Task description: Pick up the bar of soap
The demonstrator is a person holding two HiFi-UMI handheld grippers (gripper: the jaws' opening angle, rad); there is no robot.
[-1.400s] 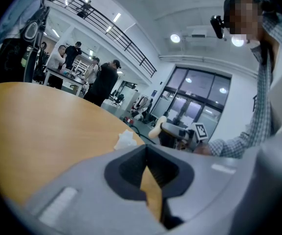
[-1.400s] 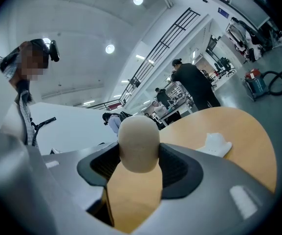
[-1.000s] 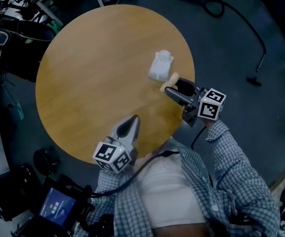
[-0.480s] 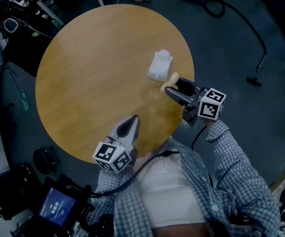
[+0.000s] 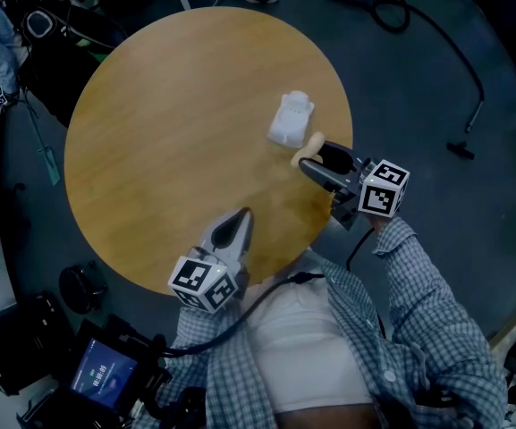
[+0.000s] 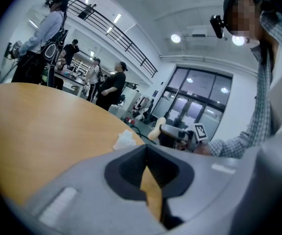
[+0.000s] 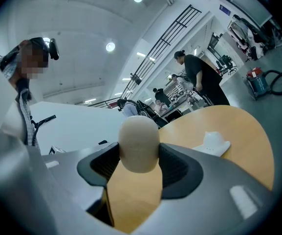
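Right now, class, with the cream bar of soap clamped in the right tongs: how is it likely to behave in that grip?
The bar of soap looks undented between the right tongs, so probably stiff. Its smooth, rounded sides offer little flat contact; it may slip or twist. Part of it juts past the tips, so a jolt could lever it out.

At the right edge of the round wooden table (image 5: 168, 132), the right gripper (image 5: 314, 156) holds a cream bar of soap (image 5: 310, 144), just beside a white soap dish (image 5: 291, 119). The left gripper (image 5: 241, 218) sits closed over the near edge.
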